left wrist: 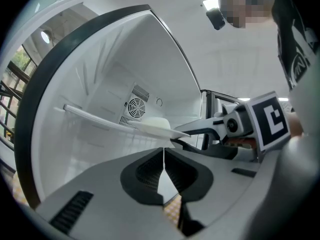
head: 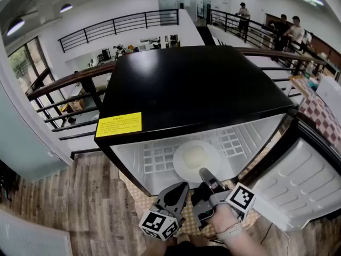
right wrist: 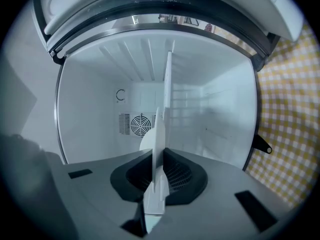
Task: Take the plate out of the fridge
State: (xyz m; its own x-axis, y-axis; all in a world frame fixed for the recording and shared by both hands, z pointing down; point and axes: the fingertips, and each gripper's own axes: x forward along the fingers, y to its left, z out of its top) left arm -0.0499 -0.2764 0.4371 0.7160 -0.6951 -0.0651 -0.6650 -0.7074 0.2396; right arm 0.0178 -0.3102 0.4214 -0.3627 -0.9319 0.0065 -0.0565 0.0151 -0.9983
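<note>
A white plate point(head: 195, 160) with a pale lump on it lies on the white wire shelf point(head: 154, 159) inside the open black-topped fridge point(head: 192, 84). My right gripper point(head: 204, 173) is shut on the plate's near rim; in the right gripper view the plate point(right wrist: 159, 144) stands edge-on between the closed jaws of the right gripper point(right wrist: 159, 159). My left gripper point(head: 181, 188) hangs just left of it, in front of the fridge opening, shut with nothing in it. The left gripper view shows the left gripper point(left wrist: 163, 153), with the plate point(left wrist: 156, 126) and the right gripper point(left wrist: 192, 133) beyond.
The fridge door point(head: 306, 177) stands swung open at the right. A yellow checked cloth point(head: 139, 196) lies under the fridge on the wooden floor point(head: 80, 207). A fan grille point(right wrist: 139, 124) sits on the fridge's back wall. Railings and several people are far behind.
</note>
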